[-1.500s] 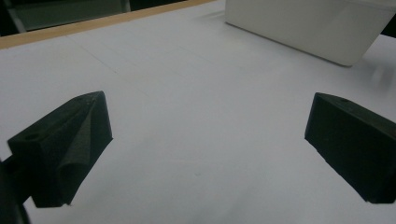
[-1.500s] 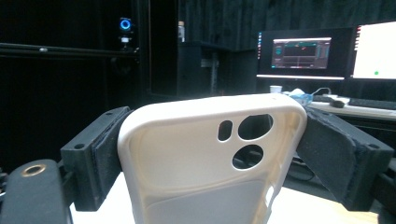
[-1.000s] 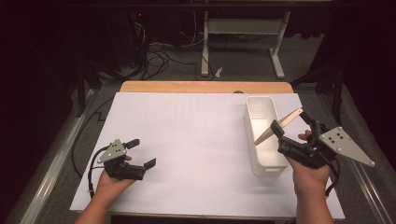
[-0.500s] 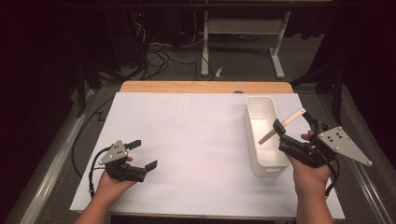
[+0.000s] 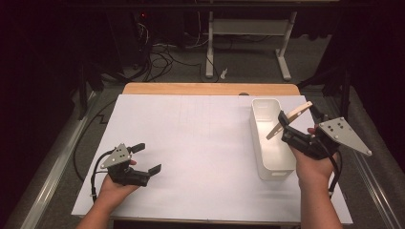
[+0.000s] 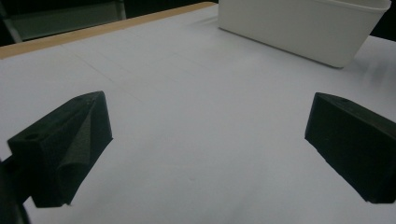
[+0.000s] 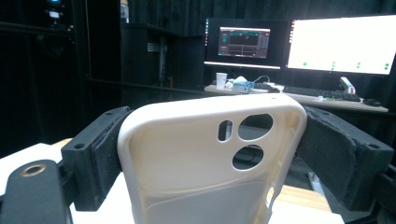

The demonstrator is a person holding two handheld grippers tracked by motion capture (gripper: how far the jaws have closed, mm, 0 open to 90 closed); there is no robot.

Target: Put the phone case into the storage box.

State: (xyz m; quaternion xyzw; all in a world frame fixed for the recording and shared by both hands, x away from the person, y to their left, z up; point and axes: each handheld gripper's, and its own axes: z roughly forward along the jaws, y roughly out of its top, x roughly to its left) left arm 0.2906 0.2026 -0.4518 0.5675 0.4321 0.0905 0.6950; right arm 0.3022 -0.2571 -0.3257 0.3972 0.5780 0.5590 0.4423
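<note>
My right gripper (image 5: 297,120) is shut on a cream phone case (image 5: 289,119), holding it tilted above the right rim of the white bin (image 5: 271,164). In the right gripper view the phone case (image 7: 205,158) stands between both black pads, its camera cut-outs facing me. My left gripper (image 5: 146,157) rests low over the white sheet at the near left, jaws wide open with nothing between them. In the left gripper view my left gripper (image 6: 205,149) frames bare white sheet, with the bin (image 6: 299,25) at the far right.
A white sheet (image 5: 200,143) covers the wooden table (image 5: 210,88). Beyond the table are a desk frame and floor cables (image 5: 157,52). The right gripper view shows lit monitors (image 7: 336,44) on a desk behind.
My right gripper has drawn slightly toward me with the phone case, which now tilts a little lower over the bin. The left gripper has barely shifted.
</note>
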